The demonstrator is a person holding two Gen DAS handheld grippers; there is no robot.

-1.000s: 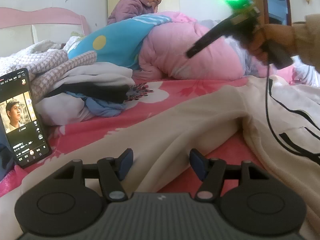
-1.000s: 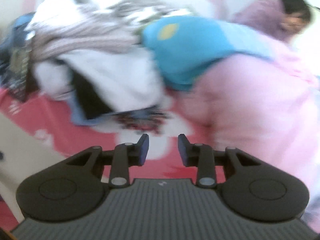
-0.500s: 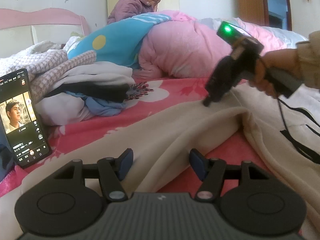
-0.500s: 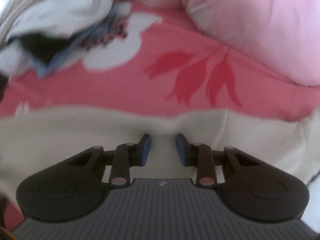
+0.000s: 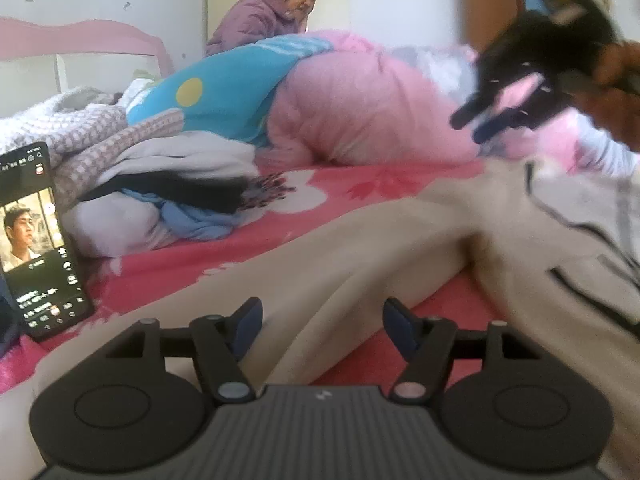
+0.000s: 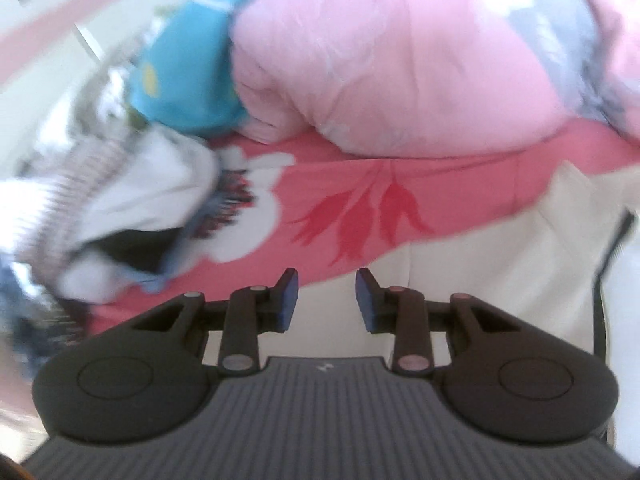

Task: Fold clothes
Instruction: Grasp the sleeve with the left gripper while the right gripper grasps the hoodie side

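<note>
Two grippers: both hang over a cream garment [image 5: 360,248] spread across a pink flowered bedsheet [image 5: 384,184].
Left gripper [image 5: 322,326]: low over the garment, jaws apart and opening; a ridge of the cream cloth runs up between its fingers, and whether the pads touch it cannot be told.
Right gripper [image 6: 326,300]: jaws part-way apart and opening, nothing between them; cream cloth lies just below its tips, red-flowered sheet just ahead.
Right gripper, from the left wrist view: a blurred dark shape [image 5: 486,120] up and to the right of the left gripper, held by a hand [image 5: 616,84], raised clear of the garment.
Garment: it fills the bed ahead and to the right of the left gripper, with thin black lines on the part far right.
Clothes pile [image 5: 152,184]: ahead and left of the left gripper, white, black, blue and checked pieces heaped together.
Phone [image 5: 36,240]: propped upright far left, screen lit.
Pink quilt [image 5: 368,108]: bunched beyond both grippers, a blue cover [image 5: 224,92] against it.
Person [image 5: 272,12]: sits behind the quilt in a purple jacket.
</note>
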